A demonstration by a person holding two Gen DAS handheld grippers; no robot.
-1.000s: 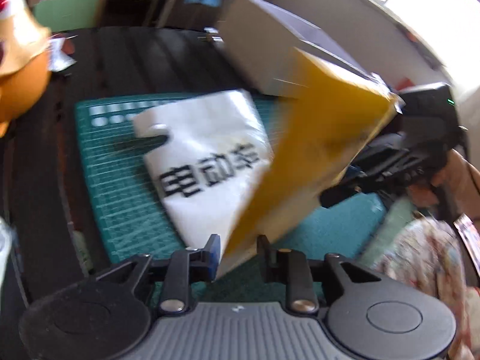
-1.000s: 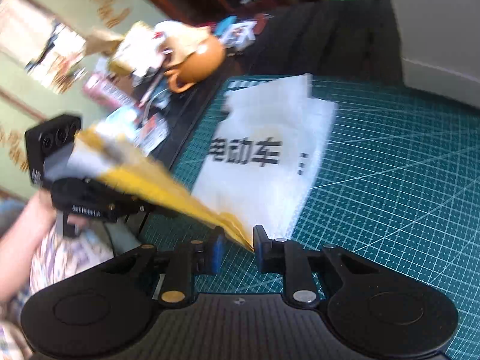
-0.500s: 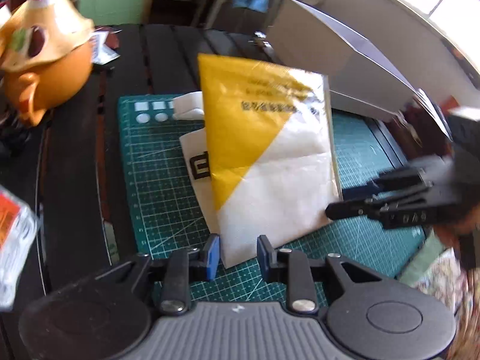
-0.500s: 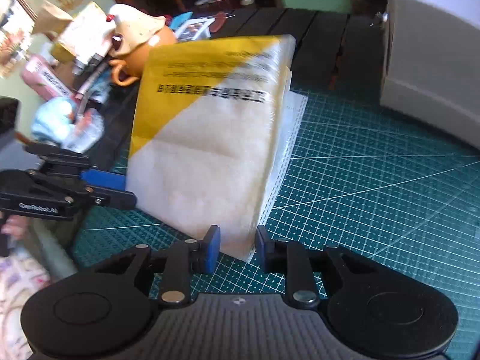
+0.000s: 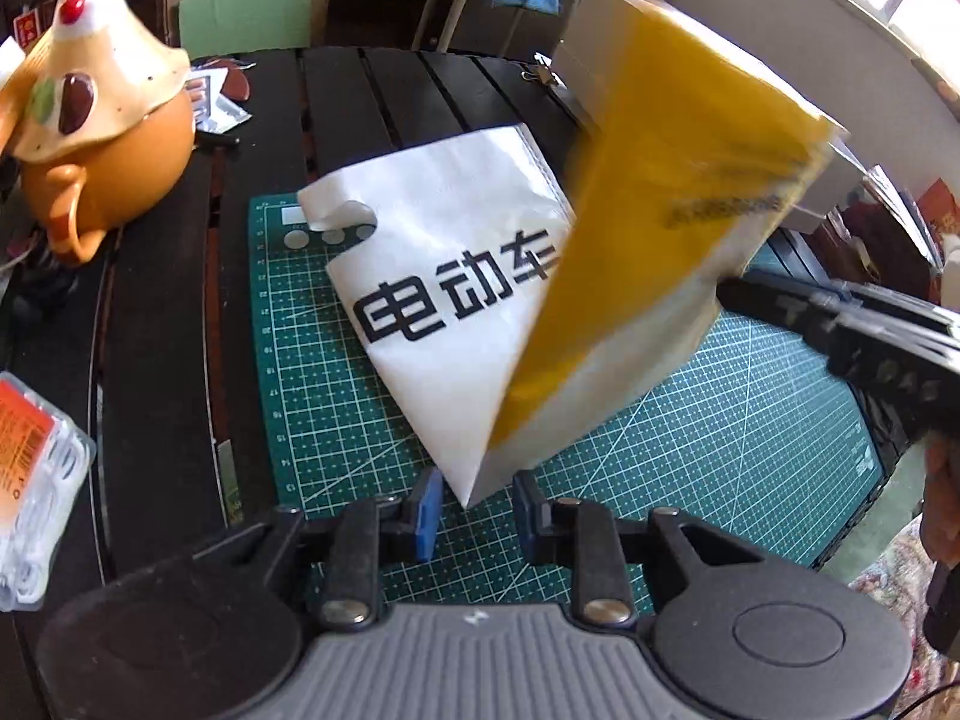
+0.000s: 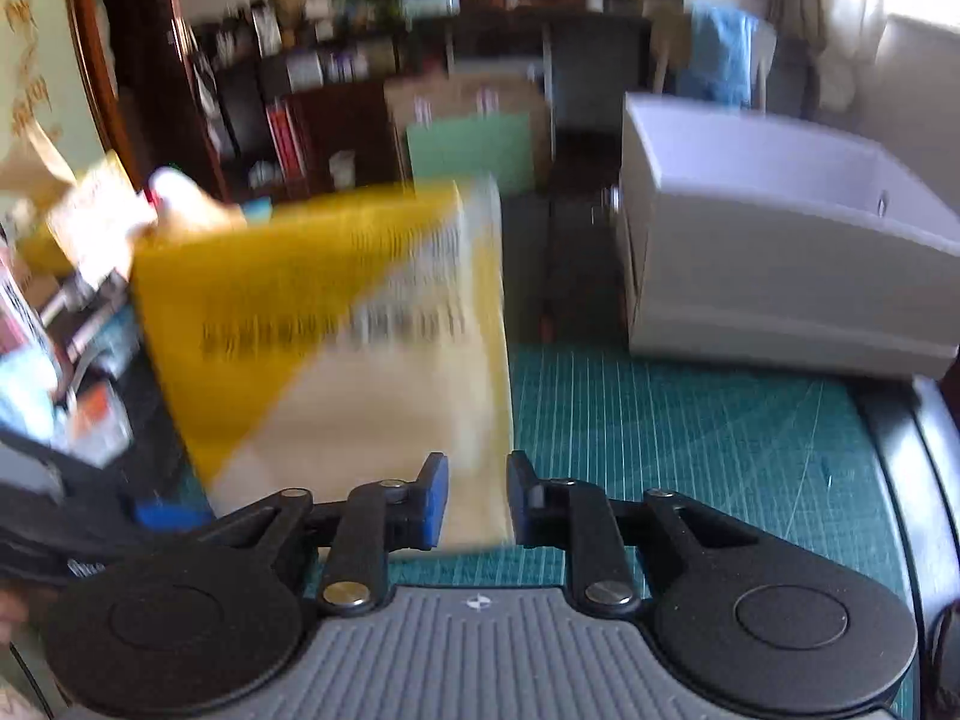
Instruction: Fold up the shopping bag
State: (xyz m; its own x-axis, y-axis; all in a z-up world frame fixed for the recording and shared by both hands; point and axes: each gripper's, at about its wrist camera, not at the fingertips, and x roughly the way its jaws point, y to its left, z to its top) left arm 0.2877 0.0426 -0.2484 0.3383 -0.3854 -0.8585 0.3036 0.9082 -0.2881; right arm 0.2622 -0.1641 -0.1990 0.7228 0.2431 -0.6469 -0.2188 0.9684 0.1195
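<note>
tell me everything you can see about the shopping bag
The shopping bag looks like thin white non-woven fabric with bold black Chinese characters and a curled cut-out handle. One part lies flat on the green cutting mat; the other part, yellow and white with small dark print, is lifted and motion-blurred. Its near corner sits between the fingers of the left gripper, and the right gripper has its raised edge between its fingers.

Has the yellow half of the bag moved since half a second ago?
Yes. The yellow flap has swung up off the white printed half, which lies on the green mat, uncovering the black print.
</note>
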